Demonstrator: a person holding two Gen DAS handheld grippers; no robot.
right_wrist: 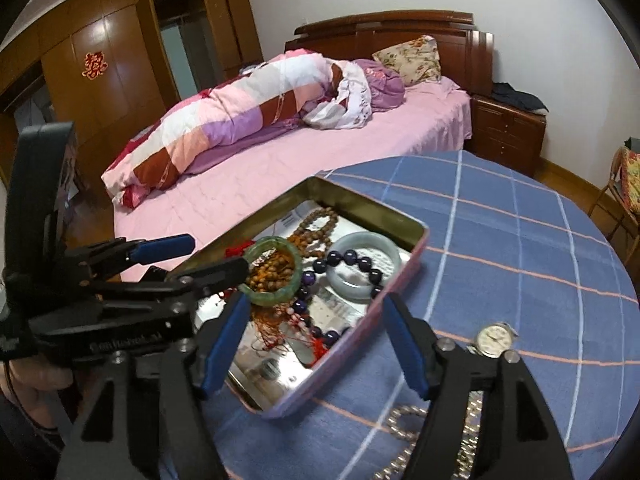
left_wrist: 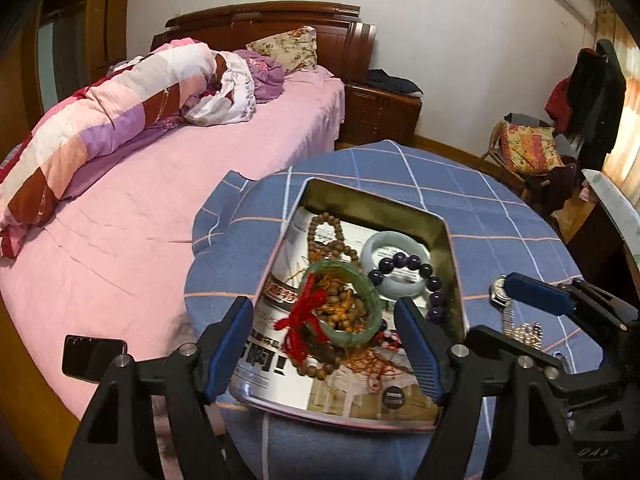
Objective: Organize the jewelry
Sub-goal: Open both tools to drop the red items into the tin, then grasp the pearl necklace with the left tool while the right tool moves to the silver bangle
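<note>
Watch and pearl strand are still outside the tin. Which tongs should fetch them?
Right, probably. The right tongs stand open beside the watch and pearl strand on the cloth. The left tongs stand open over the tin, farther away.

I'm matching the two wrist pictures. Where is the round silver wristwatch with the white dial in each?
Left wrist view: silver wristwatch at right, on the blue checked cloth, beside the tin.
Right wrist view: lower right, on the cloth.
Shared landmark: rectangular metal tin.
</note>
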